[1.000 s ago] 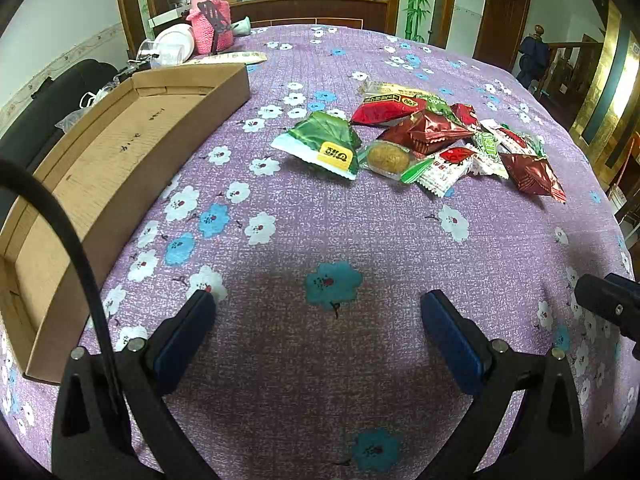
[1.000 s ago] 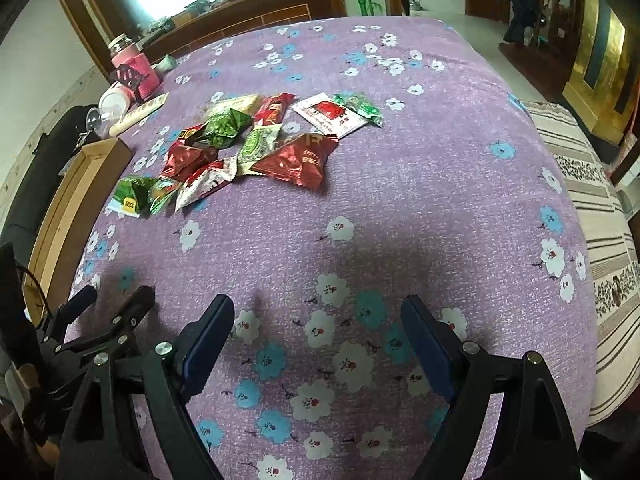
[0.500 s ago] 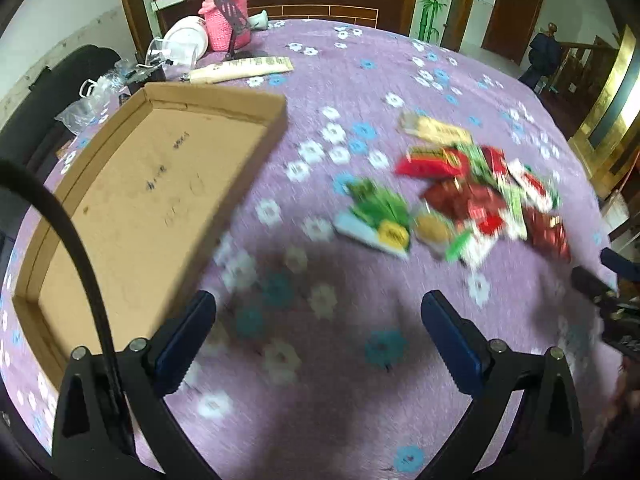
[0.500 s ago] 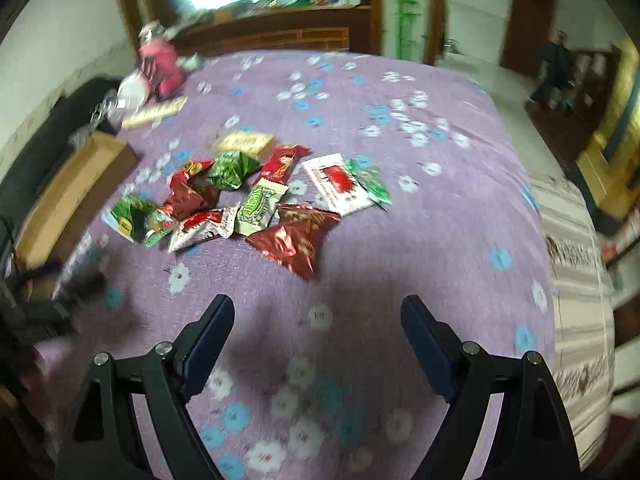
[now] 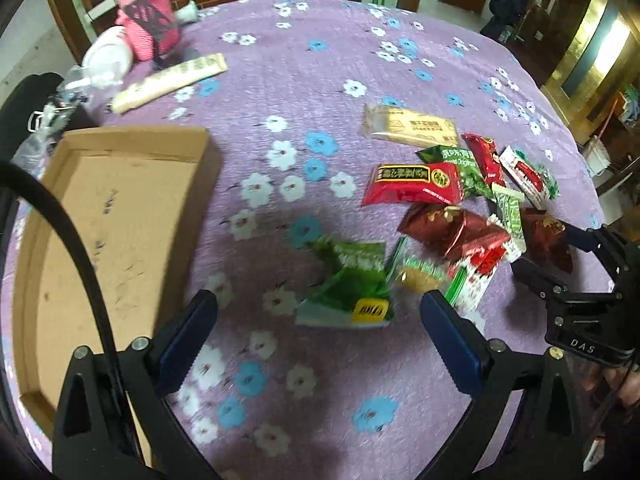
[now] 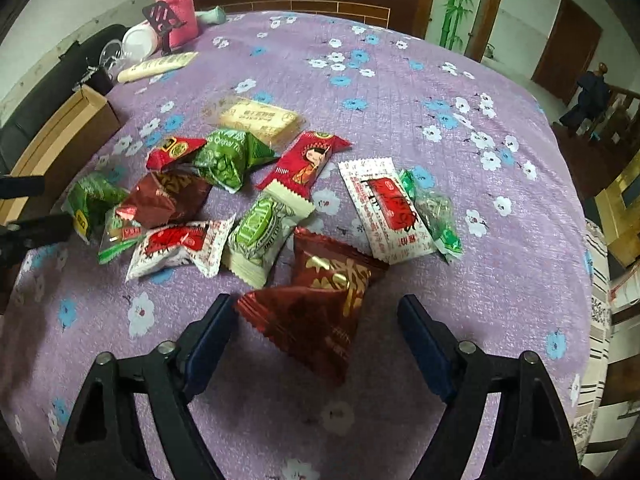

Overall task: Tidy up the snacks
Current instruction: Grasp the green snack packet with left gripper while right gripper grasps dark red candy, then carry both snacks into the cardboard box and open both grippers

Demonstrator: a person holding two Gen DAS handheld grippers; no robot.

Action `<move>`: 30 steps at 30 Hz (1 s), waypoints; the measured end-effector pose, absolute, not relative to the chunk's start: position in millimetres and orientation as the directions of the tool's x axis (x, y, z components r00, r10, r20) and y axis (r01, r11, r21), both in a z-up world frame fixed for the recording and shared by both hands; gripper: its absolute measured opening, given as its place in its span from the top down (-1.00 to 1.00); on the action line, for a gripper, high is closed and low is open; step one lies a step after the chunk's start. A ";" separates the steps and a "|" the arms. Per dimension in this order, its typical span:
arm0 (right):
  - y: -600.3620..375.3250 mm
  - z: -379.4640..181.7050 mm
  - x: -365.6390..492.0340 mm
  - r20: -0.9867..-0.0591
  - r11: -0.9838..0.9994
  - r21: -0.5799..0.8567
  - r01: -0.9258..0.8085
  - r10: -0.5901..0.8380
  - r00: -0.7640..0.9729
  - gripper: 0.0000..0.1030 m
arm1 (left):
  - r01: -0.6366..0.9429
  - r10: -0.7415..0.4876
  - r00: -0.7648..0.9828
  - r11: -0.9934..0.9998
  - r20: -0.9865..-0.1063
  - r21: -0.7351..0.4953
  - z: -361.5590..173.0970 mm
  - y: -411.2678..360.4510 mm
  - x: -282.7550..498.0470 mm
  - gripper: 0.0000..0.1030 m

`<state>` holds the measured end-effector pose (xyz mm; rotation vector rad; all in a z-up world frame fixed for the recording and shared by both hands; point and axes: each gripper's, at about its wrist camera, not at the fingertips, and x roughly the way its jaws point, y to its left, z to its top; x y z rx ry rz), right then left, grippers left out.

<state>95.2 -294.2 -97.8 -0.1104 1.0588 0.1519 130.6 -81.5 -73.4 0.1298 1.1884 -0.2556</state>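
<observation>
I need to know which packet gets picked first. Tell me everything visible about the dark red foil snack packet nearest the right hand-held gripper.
The dark red foil snack packet is glossy and crinkled, pillow-shaped with crimped ends and gold print. It lies flat on the purple flowered tablecloth, at the near edge of the pile, and looks sealed. It sits between the closing jaws of the right hand-held gripper, whose pads do not press it yet.

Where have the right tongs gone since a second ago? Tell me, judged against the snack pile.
Yes. The right tongs came forward to the snack pile; their closing jaws now flank the dark red packet.
</observation>
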 end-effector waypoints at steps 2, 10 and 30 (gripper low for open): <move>-294.2 -96.1 95.5 -0.871 0.982 -0.013 -0.187 0.081 0.485 -0.26 | 0.266 -0.118 0.331 0.964 -0.936 -0.027 -77.7 -82.5 135.0 -0.65; -294.8 -93.4 93.3 -0.864 0.978 -0.020 -0.207 0.088 0.496 0.14 | 0.278 -0.123 0.297 0.960 -0.947 -0.037 -89.3 -82.4 137.6 -0.15; -304.8 -86.8 57.3 -0.850 0.989 0.085 -0.120 0.135 0.509 0.33 | 0.323 -0.281 0.329 0.931 -0.901 -0.172 -85.3 -58.9 93.7 0.52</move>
